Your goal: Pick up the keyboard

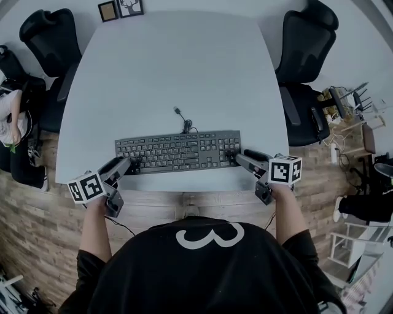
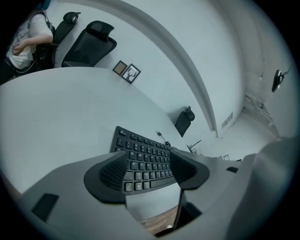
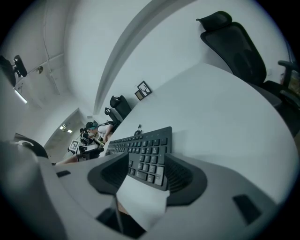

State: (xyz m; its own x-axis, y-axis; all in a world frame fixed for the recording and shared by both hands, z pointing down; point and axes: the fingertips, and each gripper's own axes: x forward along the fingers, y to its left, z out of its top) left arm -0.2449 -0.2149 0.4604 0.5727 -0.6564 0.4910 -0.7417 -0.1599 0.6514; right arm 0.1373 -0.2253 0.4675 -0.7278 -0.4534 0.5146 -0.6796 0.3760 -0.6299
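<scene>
The fingers of the left gripper (image 1: 129,164) and right gripper (image 1: 237,158) are spread, one pair at each end of the keyboard (image 1: 178,151), and nothing is pinched. The keyboard lies flat near the surface's (image 1: 184,67) front edge. If the two ends are closed on unevenly, the keyboard could be tilted or dropped, and the loose cable (image 1: 185,125) could be snagged.

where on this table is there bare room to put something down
Widest bare patch: the table between the picture frames at its far edge and the cable of the keyboard. Narrower bare strips flank the keyboard's two ends. Crowded: the near edge, where the left gripper and right gripper sit at those ends.
</scene>
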